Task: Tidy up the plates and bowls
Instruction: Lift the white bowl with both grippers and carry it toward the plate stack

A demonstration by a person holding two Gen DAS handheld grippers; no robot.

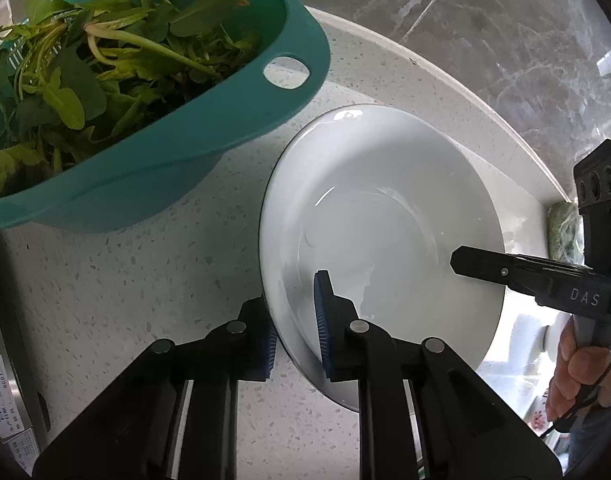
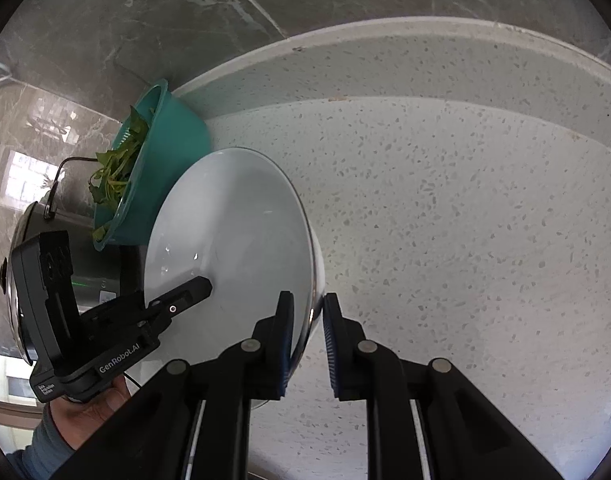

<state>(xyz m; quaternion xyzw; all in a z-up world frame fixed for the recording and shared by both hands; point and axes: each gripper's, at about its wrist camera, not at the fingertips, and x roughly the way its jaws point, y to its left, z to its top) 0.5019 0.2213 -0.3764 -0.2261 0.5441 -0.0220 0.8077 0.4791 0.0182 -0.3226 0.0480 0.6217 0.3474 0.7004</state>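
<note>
On the left stood the teal colander (image 1: 153,168) of greens; beside it, above the speckled counter (image 1: 145,280), I held the white plate (image 1: 385,208) tilted. My left tongs (image 1: 295,324) were clenched on its near rim, while my right tongs (image 2: 309,344) straddled the opposite rim, seemingly not quite pinching. I judged myself mid-carry; next came closing the right tongs, levelling the plate, then setting it down.

Right tongs (image 1: 477,266) body, at 3 o'clock in the left wrist view: "DAS" in pale letters.
Left tongs (image 2: 193,286) body, at 8 o'clock in the right wrist view: "GenRobot.AI"; a smaller white line below it is too small to read.
Sticker (image 1: 3,394) on the steel appliance, at 8 o'clock in the left wrist view: Chinese characters and a date-like number, too blurred to read surely.
</note>
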